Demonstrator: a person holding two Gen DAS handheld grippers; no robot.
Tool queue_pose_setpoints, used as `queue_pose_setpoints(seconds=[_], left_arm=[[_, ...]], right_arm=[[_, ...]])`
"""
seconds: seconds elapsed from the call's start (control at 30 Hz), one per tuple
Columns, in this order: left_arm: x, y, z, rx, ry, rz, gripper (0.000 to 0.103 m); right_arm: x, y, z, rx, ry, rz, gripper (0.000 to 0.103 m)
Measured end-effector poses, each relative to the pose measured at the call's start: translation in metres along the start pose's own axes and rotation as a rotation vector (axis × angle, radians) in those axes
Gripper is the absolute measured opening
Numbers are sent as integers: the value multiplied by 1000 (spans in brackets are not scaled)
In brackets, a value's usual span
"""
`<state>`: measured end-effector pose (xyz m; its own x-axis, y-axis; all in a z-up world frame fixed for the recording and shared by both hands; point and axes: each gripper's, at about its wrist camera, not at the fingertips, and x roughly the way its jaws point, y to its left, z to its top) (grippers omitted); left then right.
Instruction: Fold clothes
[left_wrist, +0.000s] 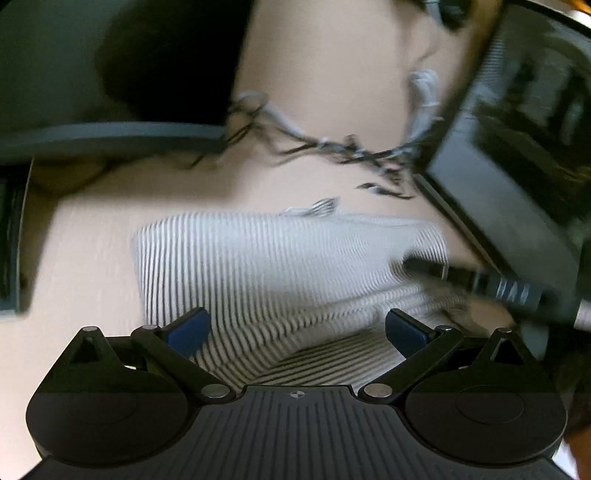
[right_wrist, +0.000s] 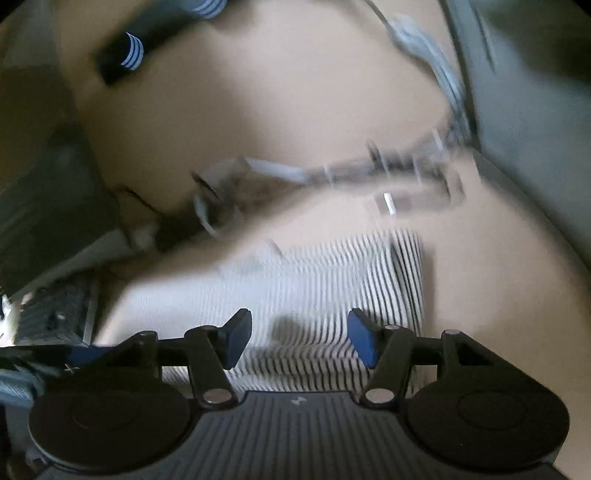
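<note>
On the bench (left_wrist: 92, 236), our shirt (left_wrist: 280, 266) lies folded in layers.
Both left gripper (left_wrist: 297, 328) and right gripper (right_wrist: 300, 341) hover over it, fingers wide, holding nothing; whether another fold remains, we cannot tell.

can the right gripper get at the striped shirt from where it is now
Probably yes. The right gripper is open, and the folded striped shirt lies on the table directly ahead, with cloth showing between its fingers. Nothing lies between them, though the view is blurred.
</note>
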<state>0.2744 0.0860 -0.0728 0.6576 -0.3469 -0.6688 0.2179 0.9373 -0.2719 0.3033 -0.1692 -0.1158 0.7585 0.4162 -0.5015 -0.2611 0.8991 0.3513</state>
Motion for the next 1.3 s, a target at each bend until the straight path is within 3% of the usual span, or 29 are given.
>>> queue_pose_setpoints(seconds=[0.33, 0.37, 0.43, 0.5, 0.73, 1.1, 1.17, 1.23, 1.3], left_arm=[[33, -16, -2, 184, -92, 94, 103], [38, -15, 2, 191, -95, 96, 103], [43, -15, 6, 203, -95, 99, 103], [46, -17, 6, 215, -95, 99, 103], [48, -6, 10, 219, -98, 45, 103], [52, -10, 9, 254, -93, 67, 103], [52, -11, 9, 255, -93, 68, 103], [52, -11, 9, 254, -94, 66, 103], [51, -10, 9, 250, -96, 61, 103]], right_arm=[[32, -10, 24, -73, 35, 37, 59], [39, -10, 27, -83, 44, 40, 63], [45, -5, 30, -116, 72, 66, 94], [49, 1, 31, -153, 104, 98, 100], [51, 5, 30, -125, 106, 85, 103], [56, 13, 32, -136, 127, 31, 103], [53, 13, 34, -122, 116, 19, 93], [46, 14, 39, -117, 87, 2, 59], [44, 12, 44, -119, 86, -8, 44]])
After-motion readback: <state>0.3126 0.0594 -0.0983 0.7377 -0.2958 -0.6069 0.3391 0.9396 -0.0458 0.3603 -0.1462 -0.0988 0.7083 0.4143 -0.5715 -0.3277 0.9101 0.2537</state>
